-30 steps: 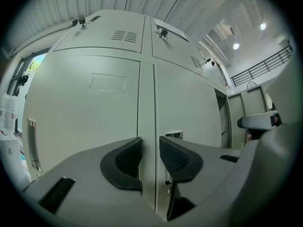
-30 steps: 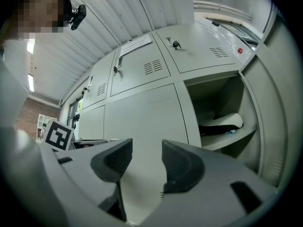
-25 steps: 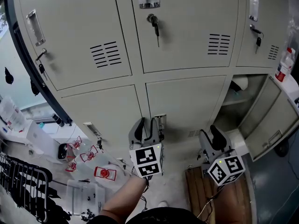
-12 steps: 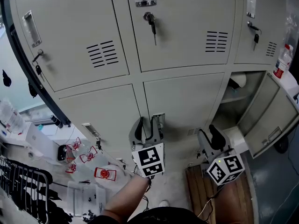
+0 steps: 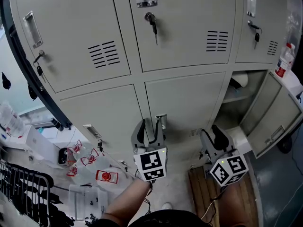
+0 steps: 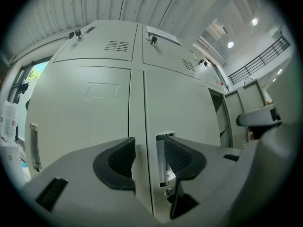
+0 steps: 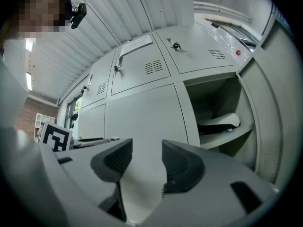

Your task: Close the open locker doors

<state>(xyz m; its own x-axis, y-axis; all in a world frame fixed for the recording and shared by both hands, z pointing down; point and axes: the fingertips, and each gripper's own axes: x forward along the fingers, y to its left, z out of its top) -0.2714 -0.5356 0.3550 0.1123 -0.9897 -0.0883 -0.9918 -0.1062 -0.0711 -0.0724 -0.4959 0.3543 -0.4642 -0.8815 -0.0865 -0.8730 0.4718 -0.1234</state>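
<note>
Fingers (image 7: 113, 161): right gripper (image 7: 147, 148) apart, left gripper (image 6: 149, 143) just opened wider, handle (image 6: 160, 167) between, half hidden

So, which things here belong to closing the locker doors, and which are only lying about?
For the job: open grey metal locker door, lower right; left gripper, jaws just opening with the closed door's metal handle between them; right gripper, open, nothing held.

Lying about: white plastic bottle with red label; clear plastic bags with red print; black wire rack.
</note>
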